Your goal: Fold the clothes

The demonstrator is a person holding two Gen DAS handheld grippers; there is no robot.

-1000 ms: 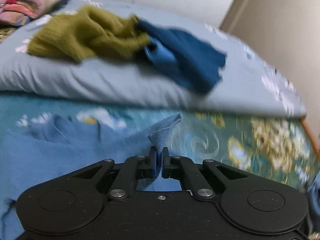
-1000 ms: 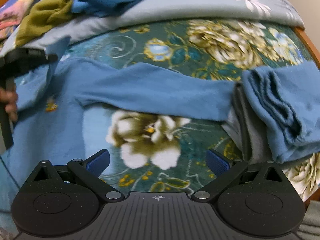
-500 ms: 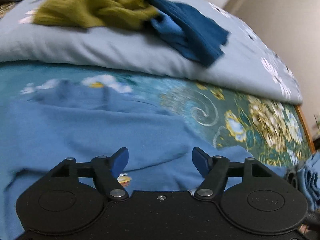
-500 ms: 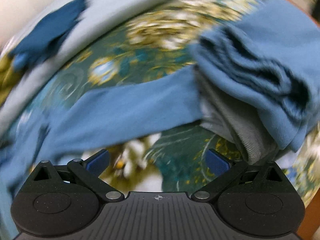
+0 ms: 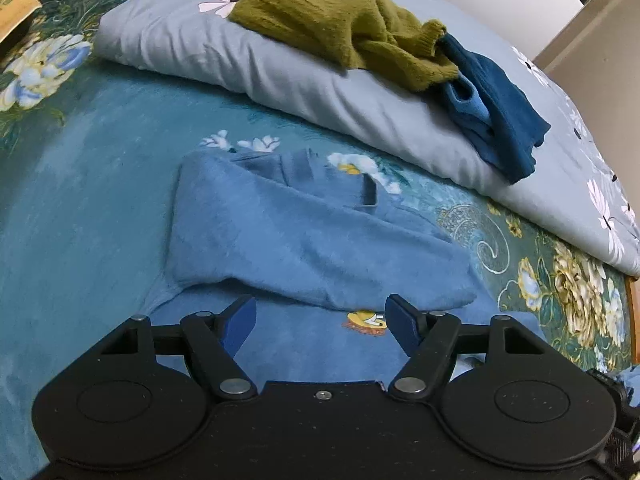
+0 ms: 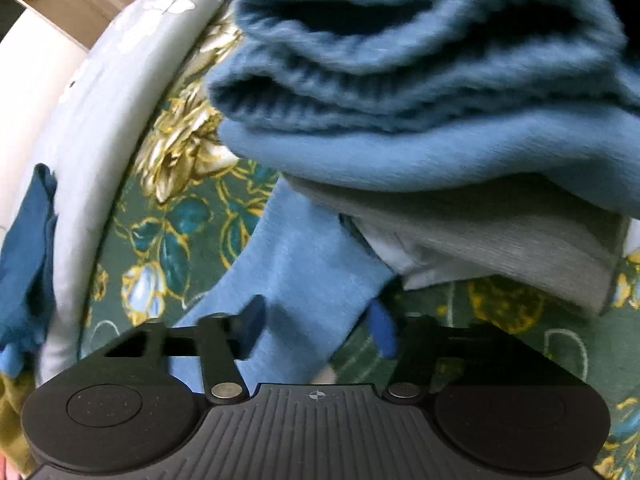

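A bed [image 5: 80,184] with a teal floral cover fills both views, with a pale grey-blue flowered pillow [image 5: 304,92] lying across its far side. Spread on the cover, directly ahead of the left claw [image 5: 322,320], is the light blue sweater [image 5: 304,240], one sleeve already laid across its chest and a small yellow motif showing just below the fold. The left claw hangs wide open above the sweater's body and grips nothing.

In the right wrist view the other sleeve [image 6: 304,272] runs out over the cover, its end passing under a stack of folded clothes [image 6: 460,152]. The right claw [image 6: 316,324] stands open with its two fingers on either side of that sleeve, not closed on it; the picture is blurred, so contact cannot be judged.

The sweater looks like soft, fleecy knit: light, limp and not slippery, so it should drape rather than hold a crease, and a pinch through both layers near the cuff or the sleeve edge seems the safest hold. Drawing the sleeve out may drag the stack along with it.

Counted: one blue sweater being folded; two loose garments on the pillow, an olive green sweater [image 5: 344,28] and a dark blue garment [image 5: 504,112]; and in the stack at least three pieces, two blue over one grey.
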